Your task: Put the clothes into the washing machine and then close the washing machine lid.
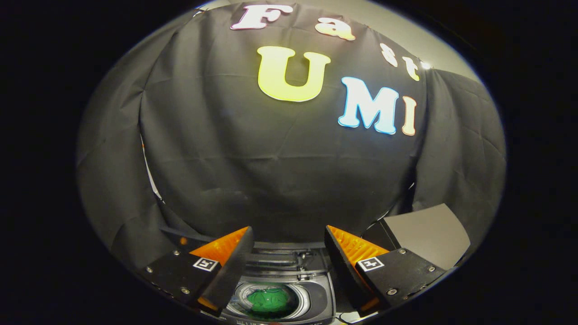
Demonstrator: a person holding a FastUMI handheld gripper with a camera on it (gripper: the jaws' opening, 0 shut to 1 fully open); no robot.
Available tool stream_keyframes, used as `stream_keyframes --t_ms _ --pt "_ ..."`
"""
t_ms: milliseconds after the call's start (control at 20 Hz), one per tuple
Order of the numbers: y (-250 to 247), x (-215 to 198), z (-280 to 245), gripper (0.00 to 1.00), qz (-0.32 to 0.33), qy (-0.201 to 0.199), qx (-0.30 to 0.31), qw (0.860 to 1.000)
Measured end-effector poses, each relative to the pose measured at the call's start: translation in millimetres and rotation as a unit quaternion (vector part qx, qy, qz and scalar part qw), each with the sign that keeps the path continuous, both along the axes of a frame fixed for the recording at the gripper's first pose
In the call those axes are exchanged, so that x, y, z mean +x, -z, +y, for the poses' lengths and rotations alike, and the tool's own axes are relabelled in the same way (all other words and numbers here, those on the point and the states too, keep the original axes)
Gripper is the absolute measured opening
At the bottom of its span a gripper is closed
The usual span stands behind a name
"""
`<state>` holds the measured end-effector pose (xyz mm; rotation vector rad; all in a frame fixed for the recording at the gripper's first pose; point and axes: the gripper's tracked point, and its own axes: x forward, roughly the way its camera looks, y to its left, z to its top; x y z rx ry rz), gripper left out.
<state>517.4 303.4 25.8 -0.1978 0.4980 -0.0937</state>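
Observation:
A grey top-loading washing machine (321,294) sits low between my fingers, seen from above. Its round drum opening holds a green piece of clothing (270,300). The lid (280,262) looks folded up at the back of the machine, behind the drum. My gripper (289,234) is open, well above the machine, with nothing between its fingers. The fingers (228,259) point out toward the booth wall.
Black cloth (280,171) hangs as the booth's wall behind the machine. A grey flat panel (429,234) stands to the right of the machine, beyond the right finger.

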Motion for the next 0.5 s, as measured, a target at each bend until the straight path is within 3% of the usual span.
stream_keyframes --t_ms 300,500 --pt "34 50 -3 0.96 0.040 0.009 0.011 0.999" --pt "64 58 8 0.96 0.074 0.003 0.052 0.996"
